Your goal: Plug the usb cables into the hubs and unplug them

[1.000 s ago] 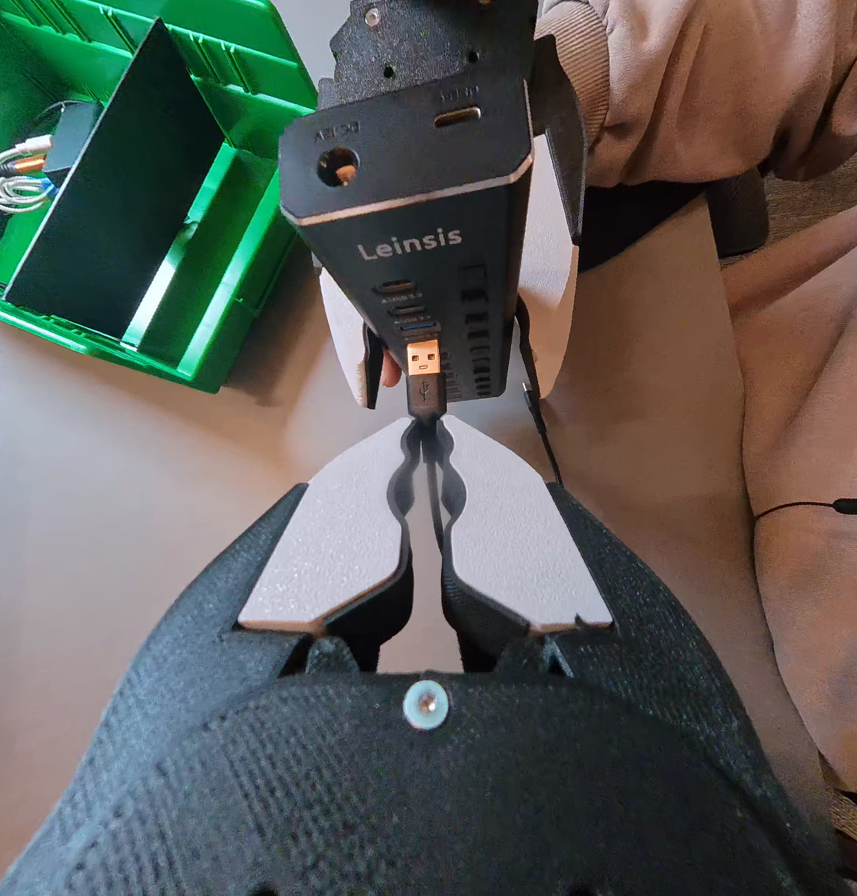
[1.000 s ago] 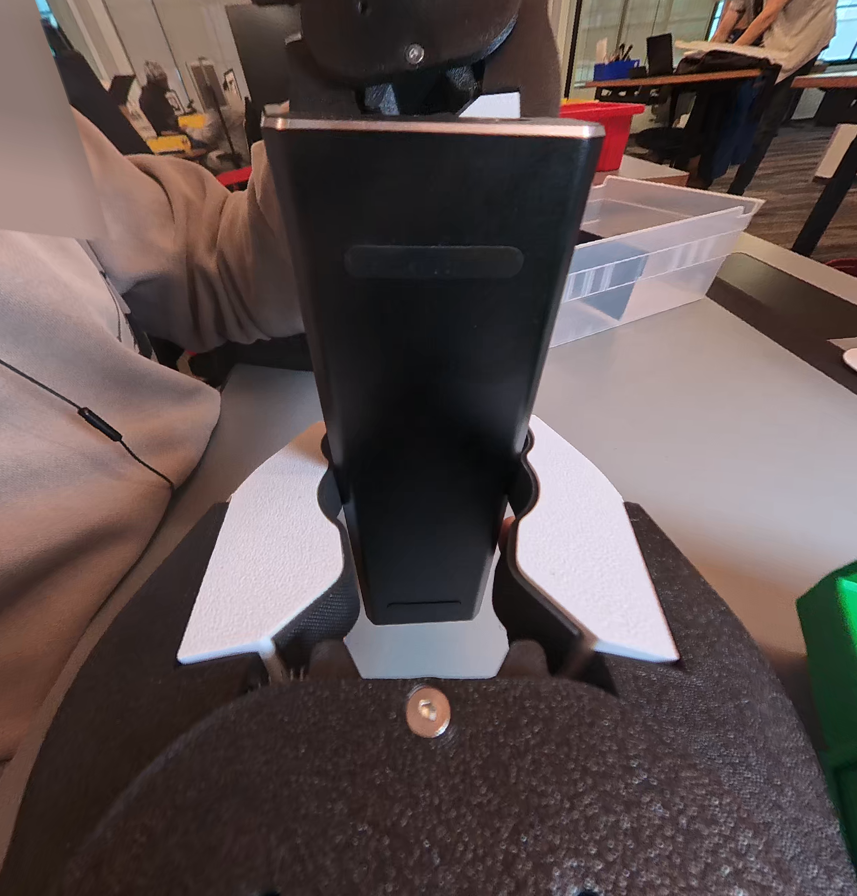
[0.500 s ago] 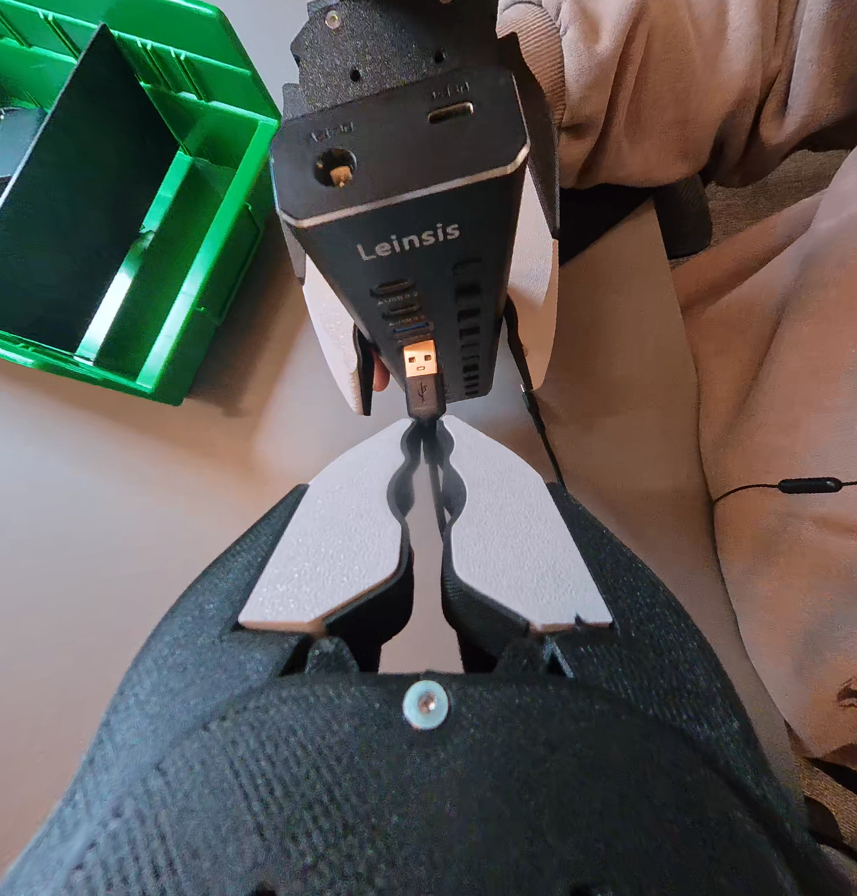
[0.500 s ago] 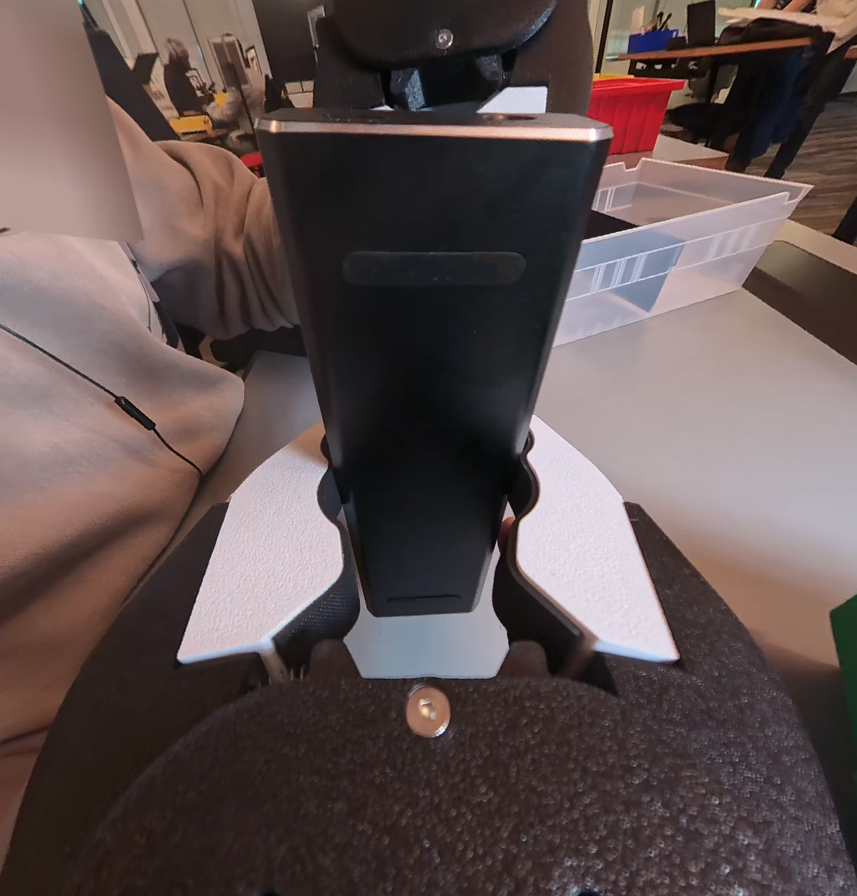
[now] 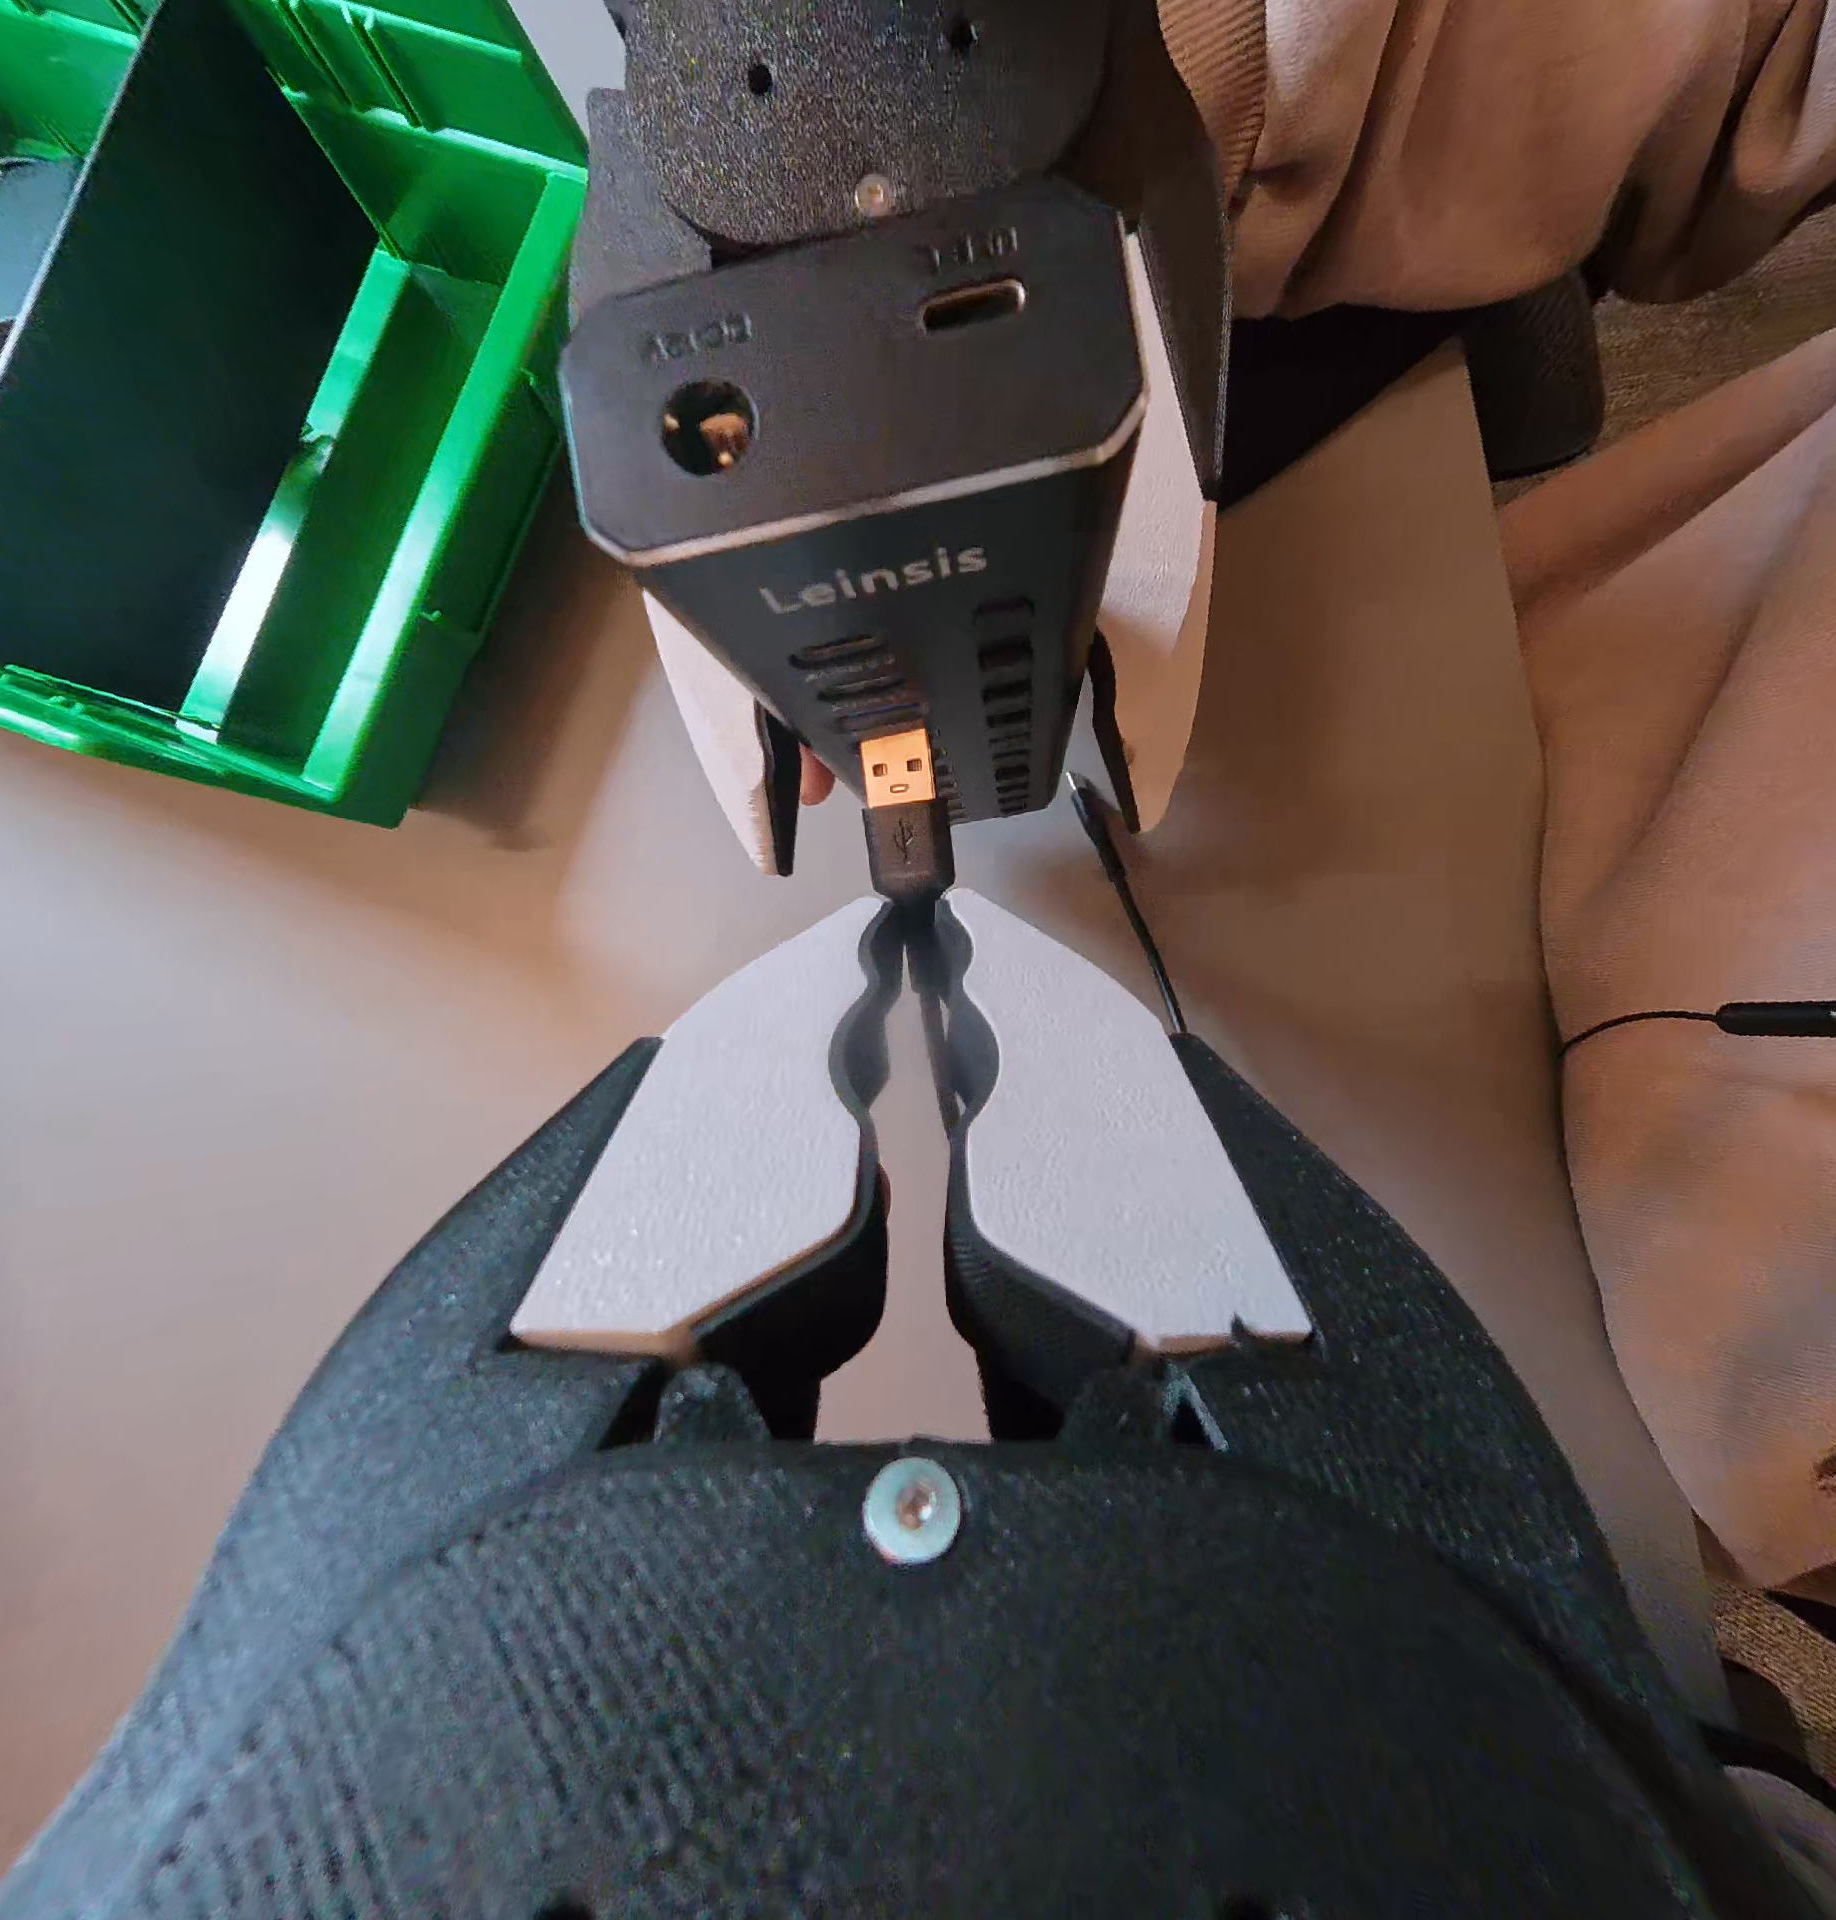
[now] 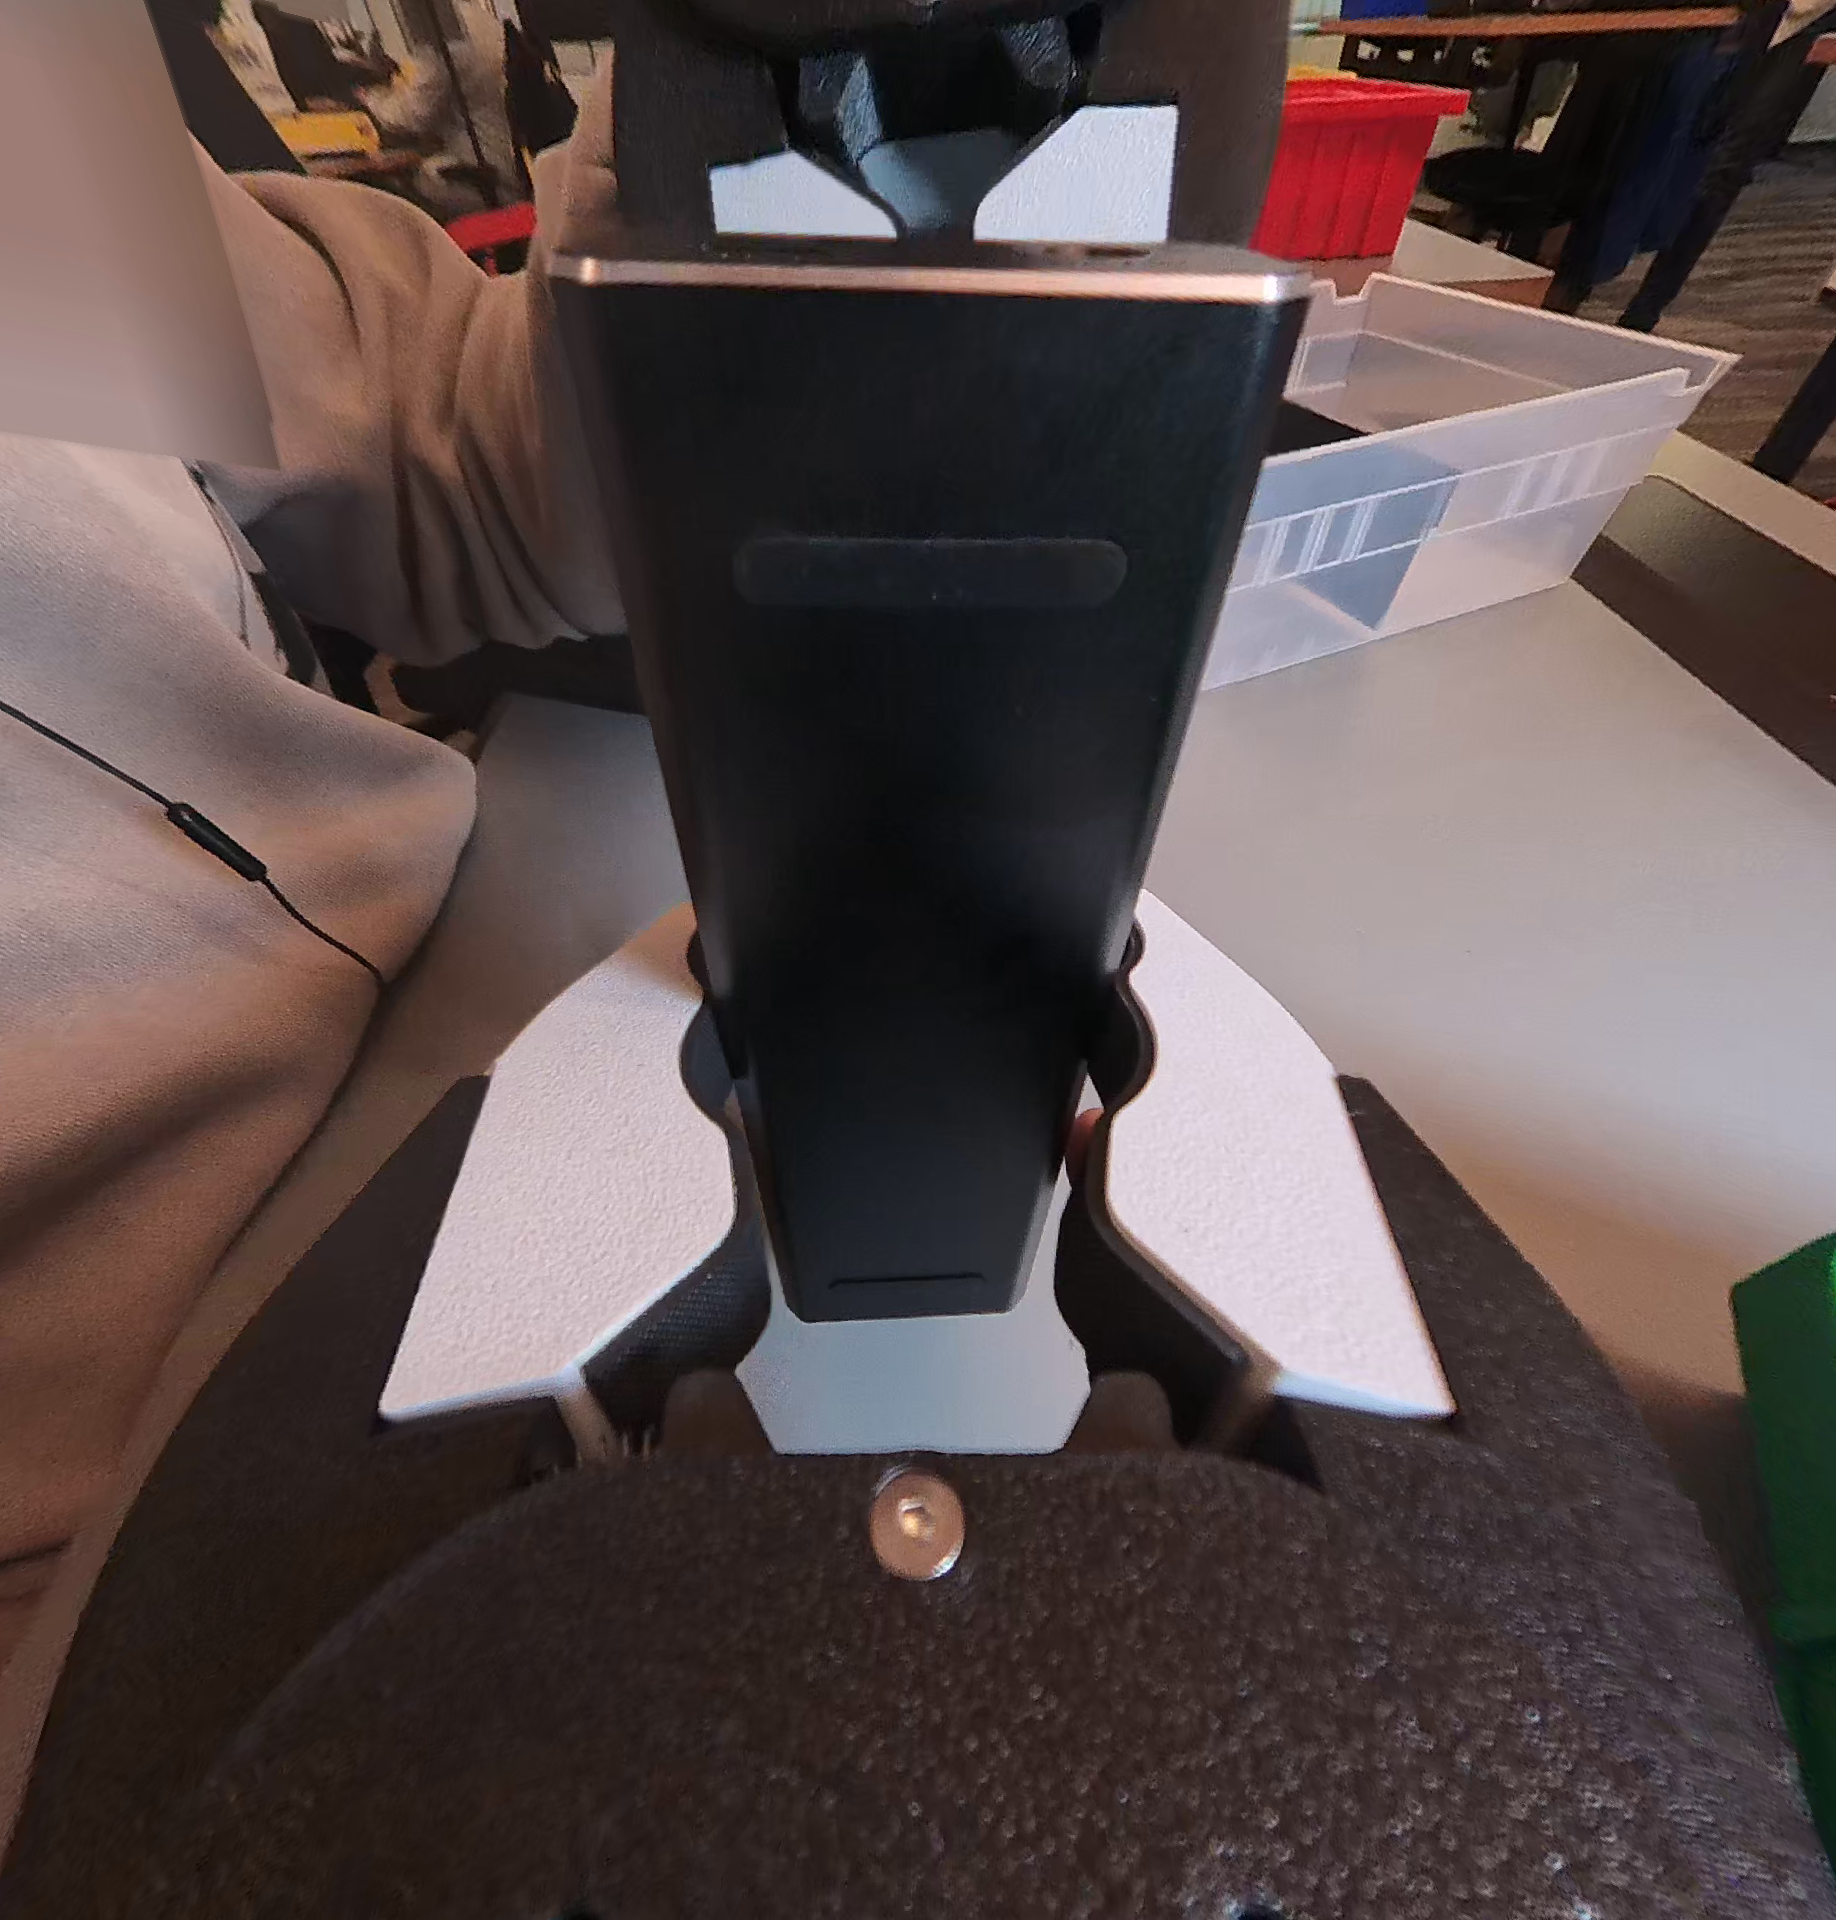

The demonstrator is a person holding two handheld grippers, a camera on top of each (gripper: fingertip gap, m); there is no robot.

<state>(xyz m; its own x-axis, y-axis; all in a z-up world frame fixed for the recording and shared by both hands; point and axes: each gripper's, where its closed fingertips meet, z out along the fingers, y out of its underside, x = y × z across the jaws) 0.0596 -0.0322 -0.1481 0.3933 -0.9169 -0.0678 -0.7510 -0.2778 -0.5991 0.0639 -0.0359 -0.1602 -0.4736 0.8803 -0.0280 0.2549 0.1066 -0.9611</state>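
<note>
Both wrist cams sit super close, facing each other across the hub (image 5: 862,520) (image 6: 924,727): left looks down at the bench (image 5: 218,1039), right looks level.

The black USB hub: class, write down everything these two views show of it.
The black USB hub is a long matte box with silver-edged ends. Its end face carries a round socket and a small oval port; its top has a printed name, stacked slots and vent slits. The right gripper clamps its sides, holding it above the table. The USB plug, pinched by the left gripper, lies over the lowest slots.
</note>
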